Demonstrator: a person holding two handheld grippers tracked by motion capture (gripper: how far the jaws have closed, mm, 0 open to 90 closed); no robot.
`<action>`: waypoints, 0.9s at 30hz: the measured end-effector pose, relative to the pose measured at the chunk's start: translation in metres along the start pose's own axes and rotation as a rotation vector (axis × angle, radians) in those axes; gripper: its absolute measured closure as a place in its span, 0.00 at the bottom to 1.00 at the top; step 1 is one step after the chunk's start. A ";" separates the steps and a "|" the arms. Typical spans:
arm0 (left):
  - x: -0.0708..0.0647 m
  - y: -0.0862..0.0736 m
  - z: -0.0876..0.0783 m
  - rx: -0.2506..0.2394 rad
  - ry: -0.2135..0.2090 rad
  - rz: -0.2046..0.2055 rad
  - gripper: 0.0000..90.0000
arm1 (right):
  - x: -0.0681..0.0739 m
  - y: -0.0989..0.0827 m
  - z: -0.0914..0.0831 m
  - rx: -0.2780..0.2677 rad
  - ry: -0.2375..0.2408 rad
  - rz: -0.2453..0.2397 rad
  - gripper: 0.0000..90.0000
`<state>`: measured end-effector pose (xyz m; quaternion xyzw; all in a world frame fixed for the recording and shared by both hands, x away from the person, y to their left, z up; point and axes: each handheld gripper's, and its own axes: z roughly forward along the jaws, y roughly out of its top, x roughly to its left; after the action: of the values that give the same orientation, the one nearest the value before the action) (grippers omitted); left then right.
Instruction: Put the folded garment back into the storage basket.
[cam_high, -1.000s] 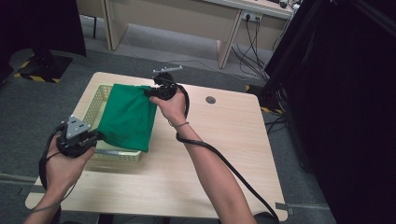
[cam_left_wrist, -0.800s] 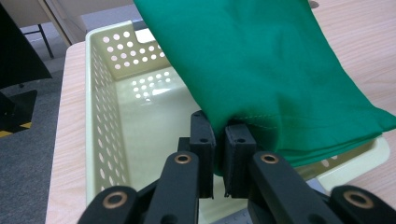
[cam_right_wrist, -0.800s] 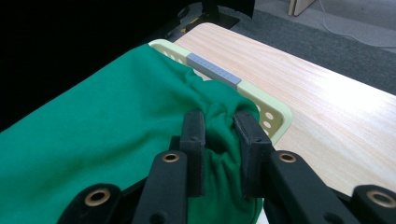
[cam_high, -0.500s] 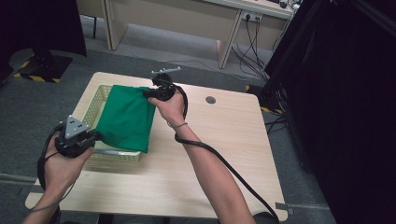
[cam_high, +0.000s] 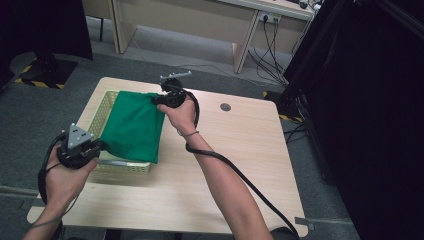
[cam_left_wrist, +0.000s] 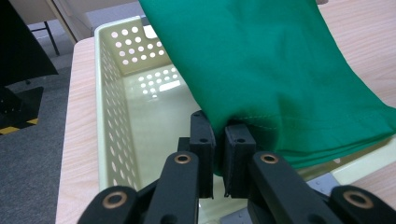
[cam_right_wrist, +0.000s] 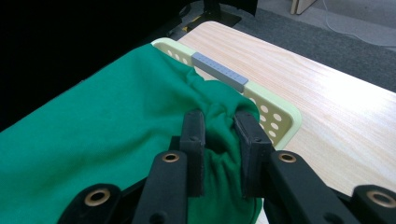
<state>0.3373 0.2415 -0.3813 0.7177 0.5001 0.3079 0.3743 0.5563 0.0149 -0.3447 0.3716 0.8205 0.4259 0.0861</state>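
Note:
A green cloth (cam_high: 134, 127) hangs stretched above a pale perforated basket (cam_high: 102, 112) on the wooden table (cam_high: 225, 170). My left gripper (cam_high: 97, 146) is shut on the cloth's near corner, at the basket's near left. My right gripper (cam_high: 156, 98) is shut on a bunched far corner, above the basket's far right. In the left gripper view the jaws pinch the cloth (cam_left_wrist: 280, 70) at my left gripper (cam_left_wrist: 219, 135), with the basket (cam_left_wrist: 107, 116) open below. In the right gripper view a wad of cloth (cam_right_wrist: 116, 140) fills my right gripper (cam_right_wrist: 219, 123), near the basket's rim (cam_right_wrist: 280, 116).
A round cable hole (cam_high: 225, 107) sits in the table's far right part. A grey bar (cam_right_wrist: 219, 71) lies on the basket's rim. Desks (cam_high: 210, 20) and cables stand beyond the table, and a black curtain (cam_high: 370, 110) lines the right side.

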 end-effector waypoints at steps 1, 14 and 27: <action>0.000 0.000 0.000 0.000 0.000 0.000 0.94 | 0.001 0.000 0.000 0.000 -0.001 -0.004 0.84; 0.007 -0.005 0.000 0.013 0.014 -0.009 0.94 | 0.008 0.004 0.006 0.004 0.006 -0.007 0.84; 0.010 -0.010 0.000 0.024 0.022 -0.014 0.94 | 0.011 0.000 0.013 0.017 0.011 -0.010 0.84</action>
<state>0.3356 0.2528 -0.3896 0.7153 0.5126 0.3071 0.3624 0.5543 0.0305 -0.3513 0.3657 0.8264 0.4205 0.0806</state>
